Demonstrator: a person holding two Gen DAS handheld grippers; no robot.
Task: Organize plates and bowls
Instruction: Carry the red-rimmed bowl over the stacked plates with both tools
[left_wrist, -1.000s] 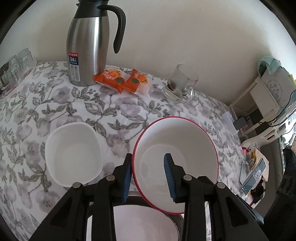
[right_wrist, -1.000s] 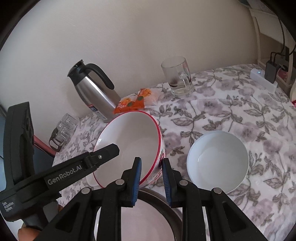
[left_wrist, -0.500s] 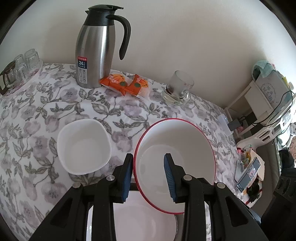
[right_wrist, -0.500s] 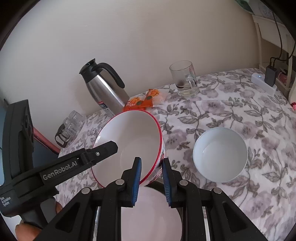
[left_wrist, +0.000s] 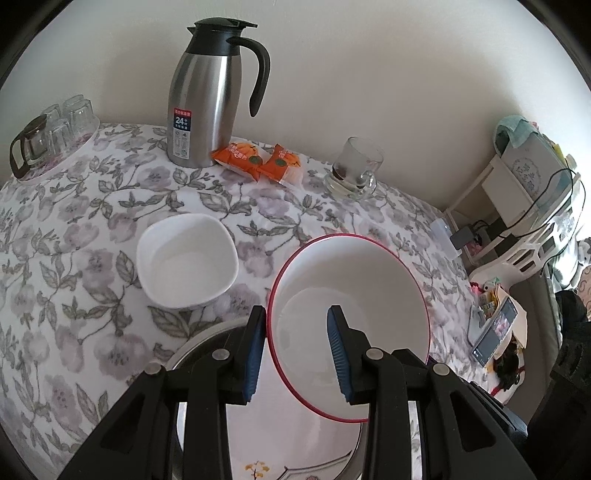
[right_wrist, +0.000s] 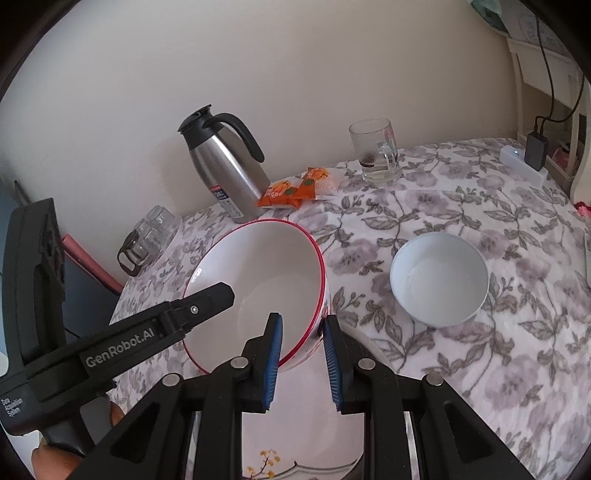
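The red-rimmed bowl (left_wrist: 351, 325) hangs tilted above a decorated plate (left_wrist: 295, 454), and the likeliest trouble is a slip: each tool grips only a thin stretch of glazed rim, so if either one loosens or the two pull unevenly, the bowl could swing down and knock the plate below or tip onto the floral desk (left_wrist: 92, 229). The left tool (left_wrist: 297, 350) straddles the bowl's near-left rim, one blue pad outside the wall and the other well inside the basin; the gap between its pads looks wide, so I cannot tell how firmly it bites. The right tool (right_wrist: 301, 360) has its pads close together across the opposite rim, one inside and one against the outer wall, pinching it. So the bowl sits directly ahead of both tools, its mouth leaning toward the left. A second risk is the landing: the square white bowl (left_wrist: 186, 260) stands just beyond the left tool, and the round white bowl (right_wrist: 439, 278) lies on the desk, apart to the right, and a careless lowering could clip either.
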